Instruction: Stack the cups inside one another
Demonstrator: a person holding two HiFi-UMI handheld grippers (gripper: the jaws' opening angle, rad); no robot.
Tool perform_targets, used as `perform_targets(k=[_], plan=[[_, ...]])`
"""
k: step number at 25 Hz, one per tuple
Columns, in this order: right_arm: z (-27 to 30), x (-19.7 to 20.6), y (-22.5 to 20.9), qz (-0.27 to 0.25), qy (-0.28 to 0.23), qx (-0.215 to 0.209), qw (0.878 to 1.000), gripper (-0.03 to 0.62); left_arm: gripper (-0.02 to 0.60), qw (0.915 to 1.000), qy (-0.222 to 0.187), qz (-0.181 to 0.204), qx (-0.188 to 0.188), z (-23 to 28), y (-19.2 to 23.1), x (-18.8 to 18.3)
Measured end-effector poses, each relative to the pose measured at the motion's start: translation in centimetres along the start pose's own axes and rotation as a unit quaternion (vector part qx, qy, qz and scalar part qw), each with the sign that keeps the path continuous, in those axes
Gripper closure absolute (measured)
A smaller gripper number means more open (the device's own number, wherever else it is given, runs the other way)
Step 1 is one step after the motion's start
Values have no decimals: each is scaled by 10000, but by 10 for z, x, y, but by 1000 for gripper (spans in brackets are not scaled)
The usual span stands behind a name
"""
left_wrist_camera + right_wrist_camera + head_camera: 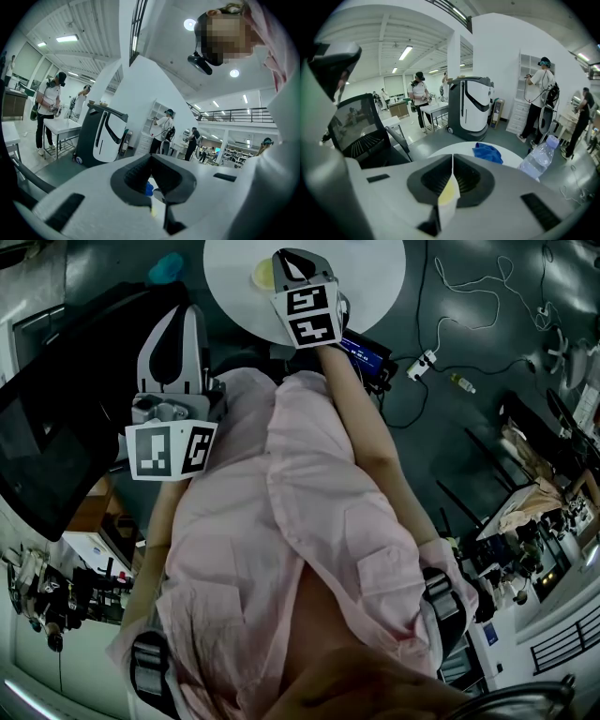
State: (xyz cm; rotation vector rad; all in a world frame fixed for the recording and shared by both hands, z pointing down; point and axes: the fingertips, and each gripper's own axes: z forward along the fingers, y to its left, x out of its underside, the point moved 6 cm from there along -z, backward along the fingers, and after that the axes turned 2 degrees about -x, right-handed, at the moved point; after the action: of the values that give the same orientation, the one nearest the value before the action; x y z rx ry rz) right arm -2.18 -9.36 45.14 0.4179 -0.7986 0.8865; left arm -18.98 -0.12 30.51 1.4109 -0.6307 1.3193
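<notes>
Above white table [375, 277], right gripper [452, 159] fingers pinch a yellow cup [447, 197]; left gripper [151, 159] closed, empty.

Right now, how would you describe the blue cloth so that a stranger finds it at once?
Start at the round white table in front of the right tool. The cloth lies crumpled on its far side. It is the only bright blue, soft thing there; the bottle to its right is clear plastic.

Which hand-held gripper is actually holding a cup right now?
The right hand-held gripper: its jaws are shut on the thin wall of a pale yellow cup. The left hand-held gripper has its jaws together with no cup between them.
</notes>
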Motion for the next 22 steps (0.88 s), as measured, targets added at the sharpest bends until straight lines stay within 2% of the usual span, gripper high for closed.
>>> perform_targets(k=[3, 10, 16, 22], plan=[[-10, -7, 5, 159, -227, -29, 9996, 562, 565, 9999, 49, 10, 114, 2, -3, 2], [-70, -18, 16, 73, -788, -16, 9969, 562, 566, 9993, 89, -32, 352, 3, -22, 11], [-139, -19, 12, 190, -1258, -195, 9917, 562, 566, 9982, 97, 166, 574, 7, -66, 16], [-192, -15, 2, -3, -1510, -205, 9883, 562, 566, 9969, -41, 368, 694, 10, -102, 14]])
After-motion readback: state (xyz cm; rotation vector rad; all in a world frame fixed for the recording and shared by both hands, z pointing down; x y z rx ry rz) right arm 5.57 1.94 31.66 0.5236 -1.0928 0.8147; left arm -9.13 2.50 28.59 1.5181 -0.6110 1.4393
